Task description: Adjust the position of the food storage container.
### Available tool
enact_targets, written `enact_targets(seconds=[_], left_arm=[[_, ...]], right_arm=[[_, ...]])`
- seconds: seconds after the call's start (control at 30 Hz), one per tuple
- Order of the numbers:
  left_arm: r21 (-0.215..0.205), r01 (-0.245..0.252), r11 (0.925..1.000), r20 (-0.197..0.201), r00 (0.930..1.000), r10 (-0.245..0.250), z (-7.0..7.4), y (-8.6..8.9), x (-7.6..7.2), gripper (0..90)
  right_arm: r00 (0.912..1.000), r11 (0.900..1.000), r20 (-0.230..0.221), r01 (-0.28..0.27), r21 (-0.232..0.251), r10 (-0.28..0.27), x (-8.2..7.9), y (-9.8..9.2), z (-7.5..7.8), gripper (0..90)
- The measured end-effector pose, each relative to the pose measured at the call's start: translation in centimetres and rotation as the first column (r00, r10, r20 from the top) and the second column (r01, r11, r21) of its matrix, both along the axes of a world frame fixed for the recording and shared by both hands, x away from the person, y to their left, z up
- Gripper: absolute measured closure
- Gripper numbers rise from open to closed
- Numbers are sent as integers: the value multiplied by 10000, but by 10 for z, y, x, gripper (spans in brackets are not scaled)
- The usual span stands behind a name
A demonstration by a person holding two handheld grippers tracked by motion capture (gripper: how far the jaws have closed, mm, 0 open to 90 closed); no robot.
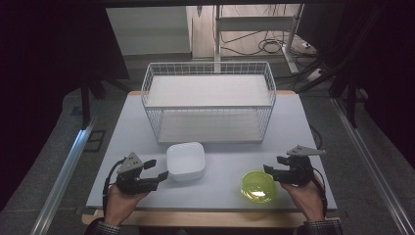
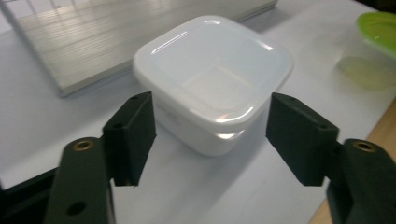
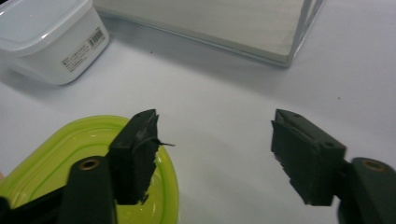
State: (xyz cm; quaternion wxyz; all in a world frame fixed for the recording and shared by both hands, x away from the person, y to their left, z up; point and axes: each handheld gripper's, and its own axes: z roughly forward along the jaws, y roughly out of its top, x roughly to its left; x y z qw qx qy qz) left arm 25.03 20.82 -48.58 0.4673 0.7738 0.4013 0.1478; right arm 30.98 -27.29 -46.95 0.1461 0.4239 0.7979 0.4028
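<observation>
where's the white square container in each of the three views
High view: the white container sits at centre, just right of the left gripper.
Left gripper view: centre, beyond the open jaws.
Right gripper view: top left corner, label facing the camera.
Shared landmark: the wire basket behind it.

A pale grey table [image 1: 303,127] carries three things. A white wire basket [image 1: 209,100] with a pale board in its bottom stands at the far middle. Just in front of it sits a white square lidded container [image 1: 185,160]. Near the right front edge sits a green round lidded container [image 1: 258,186].
</observation>
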Motion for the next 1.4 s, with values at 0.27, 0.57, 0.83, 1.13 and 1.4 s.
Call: enact_targets(seconds=[0.27, 0.57, 0.83, 1.13, 1.4], left_arm=[[194, 913, 9956, -3, 9958, -913, 4, -29, 7, 583], [126, 1119, 9936, 39, 9937, -1119, 2, -41, 7, 564], [357, 696, 9969, 145, 9974, -701, -5, -37, -3, 304], [347, 321, 9989, 261, 9991, -331, -7, -29, -6, 214], [783, 330, 9964, 295, 9989, -354, -11, -32, -6, 212]], right_arm=[[9997, 9997, 57, -226, -65, 226, -4, 7, 5, 488], [9968, 9968, 73, -801, -32, 802, -15, 20, 15, 726], [9781, 9782, -264, -2068, -172, 2063, -32, 51, 18, 892], [9441, 9467, -899, -3207, -289, 3171, -51, 81, 11, 892], [9354, 9387, -1106, -3422, -426, 3360, -68, 75, 8, 891]])
